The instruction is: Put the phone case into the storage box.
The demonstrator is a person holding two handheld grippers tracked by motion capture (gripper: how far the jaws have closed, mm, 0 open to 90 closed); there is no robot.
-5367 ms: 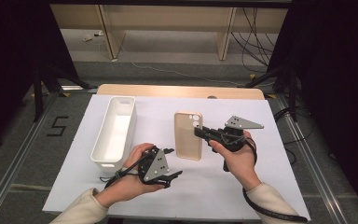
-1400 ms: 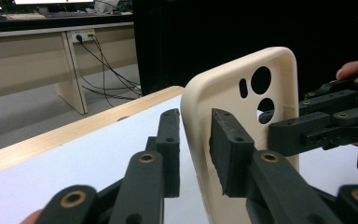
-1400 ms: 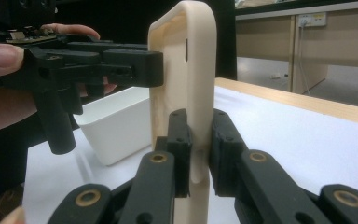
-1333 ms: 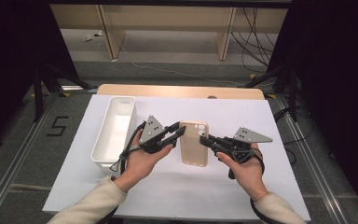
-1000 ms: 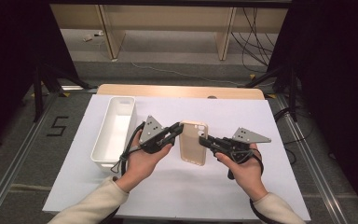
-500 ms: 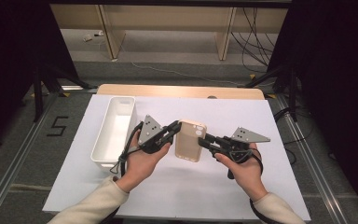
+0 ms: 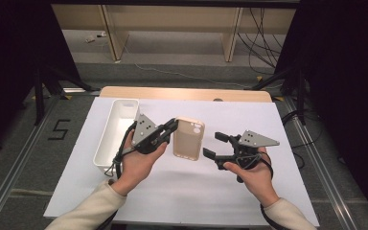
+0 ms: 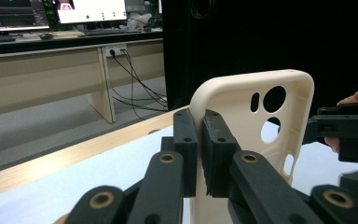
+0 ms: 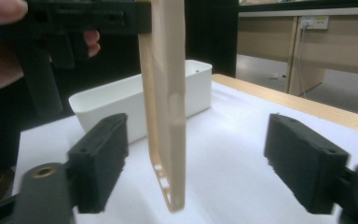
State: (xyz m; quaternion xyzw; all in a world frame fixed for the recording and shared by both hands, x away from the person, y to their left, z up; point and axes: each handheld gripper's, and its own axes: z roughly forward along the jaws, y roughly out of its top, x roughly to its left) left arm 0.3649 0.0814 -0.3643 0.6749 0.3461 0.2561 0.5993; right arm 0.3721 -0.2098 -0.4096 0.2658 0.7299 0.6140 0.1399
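Note:
A beige phone case (image 7: 188, 138) is held off the white table top, tilted up on edge. My left gripper (image 7: 172, 126) is shut on its left rim. In the left gripper view both pads (image 8: 214, 140) pinch the case's (image 8: 261, 116) rim beside the camera cutout. My right gripper (image 7: 212, 144) stands just right of the case. Its jaws have just been opening and are now wide apart. In the right gripper view the case (image 9: 165, 107) hangs edge-on between the spread pads (image 9: 303, 161), touching neither.
A white rectangular bin (image 7: 106, 143) stands at the left of the table, also seen behind the case as the bin (image 9: 135, 100). The white table cover (image 7: 249, 201) stretches in front of both hands. A wooden strip (image 7: 187, 93) runs along its far edge.
The right gripper's jaws have spread and let go of the case's right side. The left gripper keeps its hold on the case. Both hands stay roughly where they were.

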